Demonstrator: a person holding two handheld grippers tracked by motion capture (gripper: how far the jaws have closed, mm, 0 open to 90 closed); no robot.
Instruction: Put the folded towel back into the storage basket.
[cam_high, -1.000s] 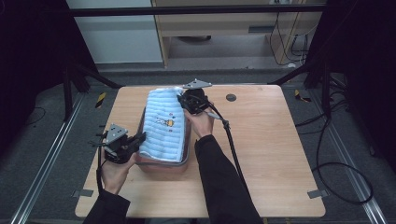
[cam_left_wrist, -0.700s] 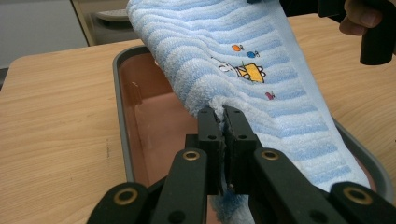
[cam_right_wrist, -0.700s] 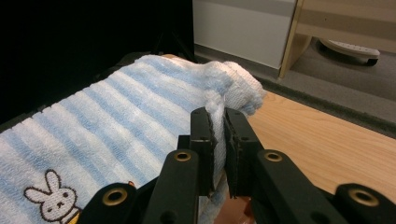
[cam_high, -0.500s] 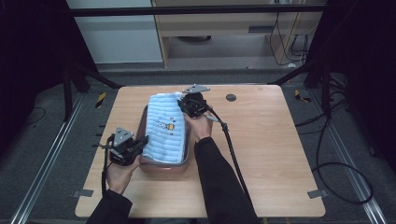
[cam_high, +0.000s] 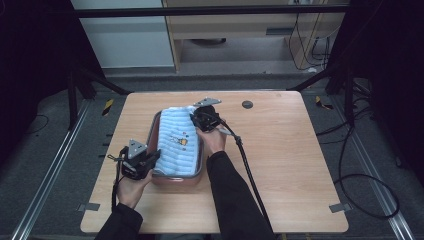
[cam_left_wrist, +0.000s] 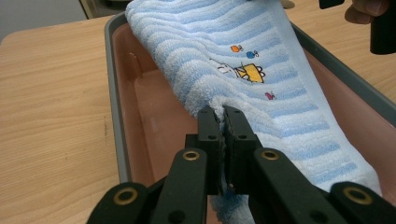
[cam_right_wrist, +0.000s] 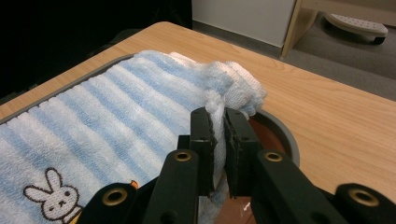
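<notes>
Left gripper (cam_left_wrist: 223, 122) pinches striped bunny towel (cam_high: 176, 145) at tray's (cam_high: 153, 135) near-left corner | right gripper (cam_right_wrist: 215, 122) pinches its far-right corner

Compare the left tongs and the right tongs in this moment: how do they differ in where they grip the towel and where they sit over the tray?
The left tongs pinch the towel at its near end, by the tray's near-left corner; the right tongs pinch its far end, at the far-right corner. The left tongs' fold lies inside the tray; the right tongs' bunched corner sits above the rim. Both are shut on the towel.
</notes>
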